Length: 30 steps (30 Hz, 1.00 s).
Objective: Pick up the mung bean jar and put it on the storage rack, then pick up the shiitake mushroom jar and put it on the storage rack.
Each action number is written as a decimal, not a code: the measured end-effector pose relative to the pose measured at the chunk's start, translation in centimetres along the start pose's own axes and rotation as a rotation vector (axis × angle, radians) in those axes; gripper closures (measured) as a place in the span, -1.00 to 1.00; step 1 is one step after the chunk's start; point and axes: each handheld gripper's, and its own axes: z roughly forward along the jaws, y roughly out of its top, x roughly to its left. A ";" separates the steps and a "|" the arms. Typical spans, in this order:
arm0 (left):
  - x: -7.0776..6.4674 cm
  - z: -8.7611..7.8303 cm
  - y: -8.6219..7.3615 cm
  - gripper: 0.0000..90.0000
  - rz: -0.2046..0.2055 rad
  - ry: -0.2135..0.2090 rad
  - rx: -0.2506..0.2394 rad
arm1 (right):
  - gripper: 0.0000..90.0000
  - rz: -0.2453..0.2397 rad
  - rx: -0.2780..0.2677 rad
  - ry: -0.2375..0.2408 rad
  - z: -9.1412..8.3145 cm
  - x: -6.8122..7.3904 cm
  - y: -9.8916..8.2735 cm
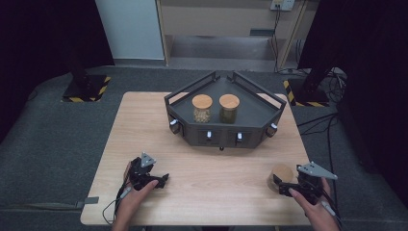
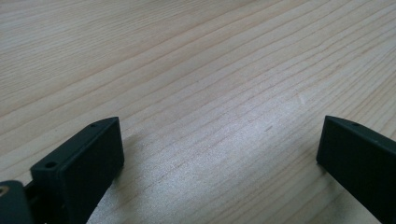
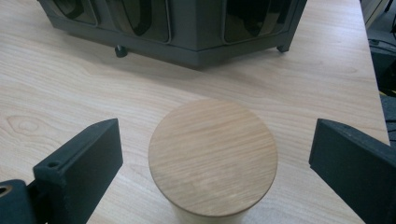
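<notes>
The round jar with a pale wooden lid (image 3: pixel 213 156) stands on the light wooden counter (image 1: pixel 216 168) near its right front corner, between the spread fingers of the right gripper (image 3: pixel 215 163), which do not touch it. The left gripper (image 2: pixel 219 154) rests low over bare counter at the front left, its fingers wide apart and holding nothing. Behind, a dark angular metal tray (image 1: pixel 250 113) carries two more wooden-lidded glass jars (image 1: pixel 202 108) side by side

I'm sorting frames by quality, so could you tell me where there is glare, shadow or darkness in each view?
High view: both upper corners are nearly black, while the table is evenly lit. Left gripper view: a pale sheen lies on the wood between the open jaws, with soft shadow beside each. Right gripper view: the lid is evenly lit, without glare.
</notes>
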 end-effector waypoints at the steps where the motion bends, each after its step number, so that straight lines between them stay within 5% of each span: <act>1: 0.0 0.0 0.0 -1.00 0.000 0.000 0.000 | -0.94 -0.001 0.000 0.000 0.0 0.0 -0.1; 30: 0.0 0.0 0.0 -1.00 0.000 -0.001 0.000 | -0.91 0.036 0.035 -0.016 1.6 0.2 -2.9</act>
